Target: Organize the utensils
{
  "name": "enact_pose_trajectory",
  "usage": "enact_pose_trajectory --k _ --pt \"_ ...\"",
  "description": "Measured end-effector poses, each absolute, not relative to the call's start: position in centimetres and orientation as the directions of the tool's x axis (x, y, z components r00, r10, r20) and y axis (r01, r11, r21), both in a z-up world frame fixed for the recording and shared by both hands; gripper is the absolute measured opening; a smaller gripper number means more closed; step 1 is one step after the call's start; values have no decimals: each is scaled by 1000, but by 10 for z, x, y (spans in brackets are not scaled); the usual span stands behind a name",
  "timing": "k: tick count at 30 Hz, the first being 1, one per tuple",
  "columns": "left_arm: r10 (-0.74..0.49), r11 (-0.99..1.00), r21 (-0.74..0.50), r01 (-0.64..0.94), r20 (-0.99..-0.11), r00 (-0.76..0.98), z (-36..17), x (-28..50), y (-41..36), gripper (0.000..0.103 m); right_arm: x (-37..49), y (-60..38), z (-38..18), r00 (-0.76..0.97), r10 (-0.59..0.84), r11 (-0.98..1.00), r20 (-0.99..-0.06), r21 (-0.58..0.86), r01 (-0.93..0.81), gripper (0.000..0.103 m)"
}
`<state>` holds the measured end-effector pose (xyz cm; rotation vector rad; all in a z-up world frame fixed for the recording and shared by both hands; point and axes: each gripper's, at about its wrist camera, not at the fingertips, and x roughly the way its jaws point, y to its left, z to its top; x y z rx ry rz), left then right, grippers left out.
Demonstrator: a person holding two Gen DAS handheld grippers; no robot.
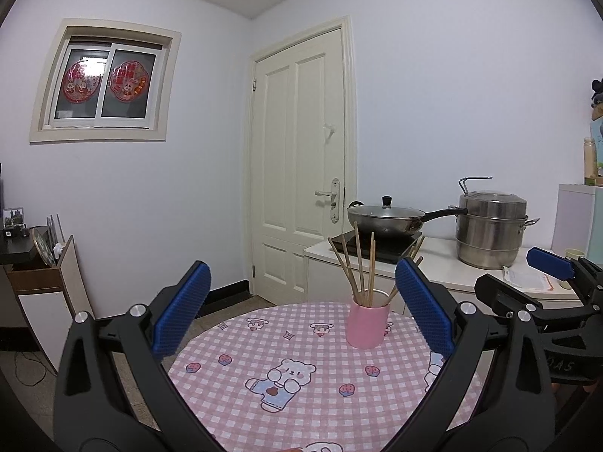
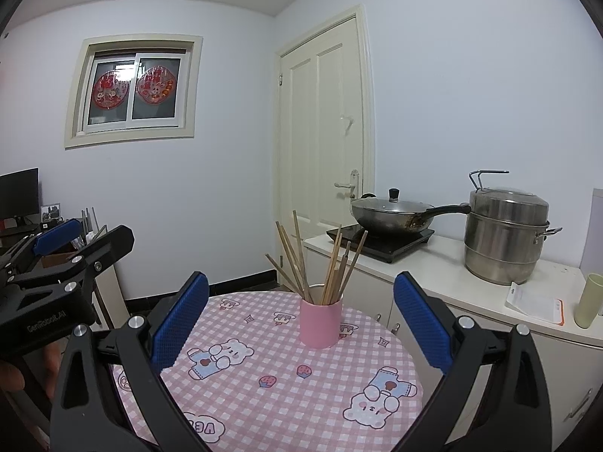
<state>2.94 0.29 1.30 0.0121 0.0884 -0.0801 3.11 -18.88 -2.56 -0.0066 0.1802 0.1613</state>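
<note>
A pink cup stands upright on the far part of a round table with a pink checked cloth. Several wooden chopsticks stand fanned out in the cup. My left gripper hangs open above the table's near side, nothing between its blue pads. My right gripper is open too and empty, the cup showing between its fingers from behind. Each gripper appears at the edge of the other's view: the right gripper, the left gripper.
Behind the table a white counter carries an induction hob with a lidded wok, a steel steamer pot, a paper packet and a green cup. A closed door is beyond. A wooden shelf unit is left.
</note>
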Motion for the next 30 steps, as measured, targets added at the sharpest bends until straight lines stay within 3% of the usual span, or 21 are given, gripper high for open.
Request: enact_pose_trajectory --k 30 --pt "-65 998 9 66 -83 994 12 30 0 97 32 -188 -27 968 167 986 -186 13 -167 95"
